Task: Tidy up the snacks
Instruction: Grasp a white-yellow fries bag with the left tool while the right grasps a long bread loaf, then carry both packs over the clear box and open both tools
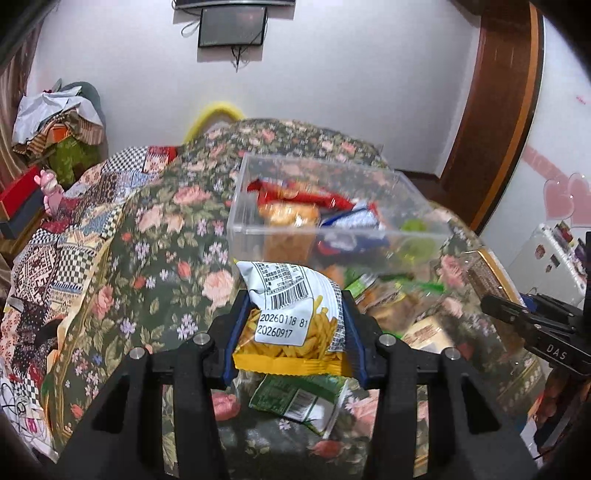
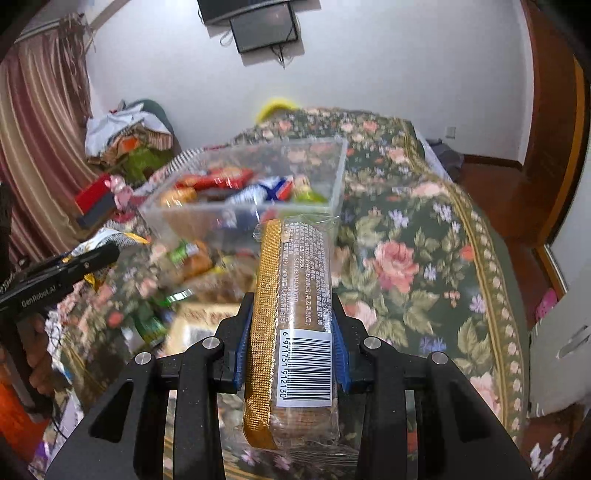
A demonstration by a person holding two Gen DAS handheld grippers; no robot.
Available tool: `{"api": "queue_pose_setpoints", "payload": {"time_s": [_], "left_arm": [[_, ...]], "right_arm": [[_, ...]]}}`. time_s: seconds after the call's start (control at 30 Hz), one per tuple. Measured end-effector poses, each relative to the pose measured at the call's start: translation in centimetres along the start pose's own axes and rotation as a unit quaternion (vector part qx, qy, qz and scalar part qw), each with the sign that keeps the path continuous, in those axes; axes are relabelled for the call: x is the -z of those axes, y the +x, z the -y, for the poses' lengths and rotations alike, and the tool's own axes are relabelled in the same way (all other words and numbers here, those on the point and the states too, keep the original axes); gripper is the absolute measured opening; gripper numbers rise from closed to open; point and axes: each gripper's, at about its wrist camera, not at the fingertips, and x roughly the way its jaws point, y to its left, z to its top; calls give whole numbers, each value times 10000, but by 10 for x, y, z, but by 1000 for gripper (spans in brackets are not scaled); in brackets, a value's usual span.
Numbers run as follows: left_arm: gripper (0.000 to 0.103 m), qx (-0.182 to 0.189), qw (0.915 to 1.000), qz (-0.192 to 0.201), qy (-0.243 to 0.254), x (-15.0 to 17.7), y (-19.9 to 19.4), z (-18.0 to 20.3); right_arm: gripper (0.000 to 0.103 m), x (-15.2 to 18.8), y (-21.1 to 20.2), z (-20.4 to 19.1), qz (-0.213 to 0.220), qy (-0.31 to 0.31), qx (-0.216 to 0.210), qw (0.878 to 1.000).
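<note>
With the left gripper [image 1: 291, 332] clamping a fries packet [image 1: 291, 314] and the right gripper [image 2: 293, 343] clamping a biscuit pack [image 2: 299, 314] lengthwise, the clear bin [image 1: 295, 229] lies at 12 o'clock of both.

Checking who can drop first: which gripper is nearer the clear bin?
Neither clearly: each view shows the clear bin just beyond its own packet. The left gripper holds a fries packet; the right gripper holds a biscuit sleeve.

Floral bedspread [image 2: 406, 236], wall screen [image 1: 232, 26], striped curtain [image 2: 40, 122]
</note>
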Motion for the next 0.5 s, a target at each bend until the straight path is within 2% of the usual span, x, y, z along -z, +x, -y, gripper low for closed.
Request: {"api": "queue_pose_setpoints", "payload": {"time_s": [0.3, 0.5], "left_arm": [[46, 97, 9992, 377, 43, -32, -14, 6], [46, 94, 9982, 578, 112, -56, -9, 11]], "right_arm": [[33, -38, -10, -16, 537, -181, -97, 9983], [33, -63, -4, -20, 718, -235, -135, 9970]]}}
